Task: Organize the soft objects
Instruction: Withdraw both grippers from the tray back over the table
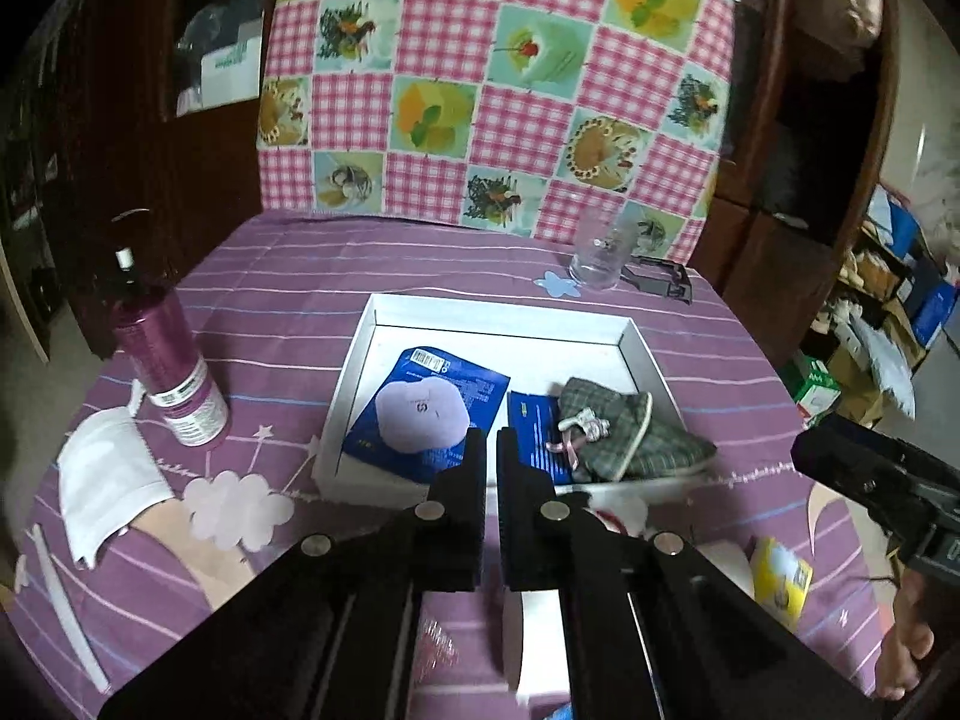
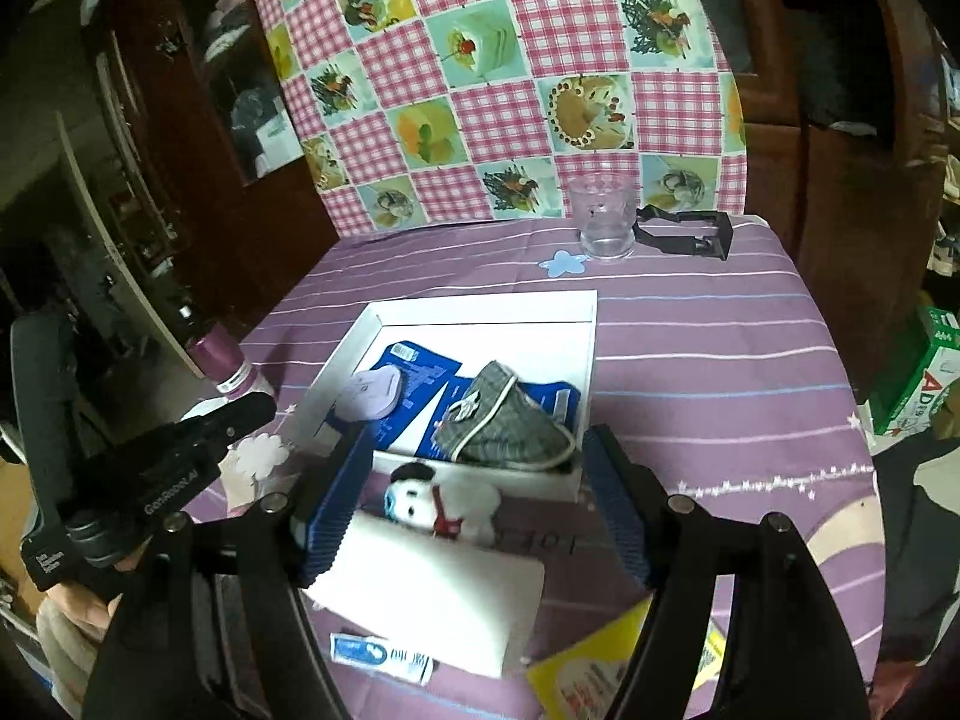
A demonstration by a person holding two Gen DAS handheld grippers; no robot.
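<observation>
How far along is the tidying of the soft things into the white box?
Partly done. The white box already holds the lilac pad and the plaid slipper, on blue packets. Nothing is in hand: the right gripper has open jaws around the plush snowman, and the left gripper is shut and empty. The snowman and face mask remain outside.

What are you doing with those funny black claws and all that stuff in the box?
A person holds a gripper in each hand and is tidying soft things into a white box. A grey plaid pouch and a lilac puff already lie inside it on blue packets. The right gripper is wide open over a little white plush toy beside the box. The left gripper is nearly closed, holding nothing.
</observation>
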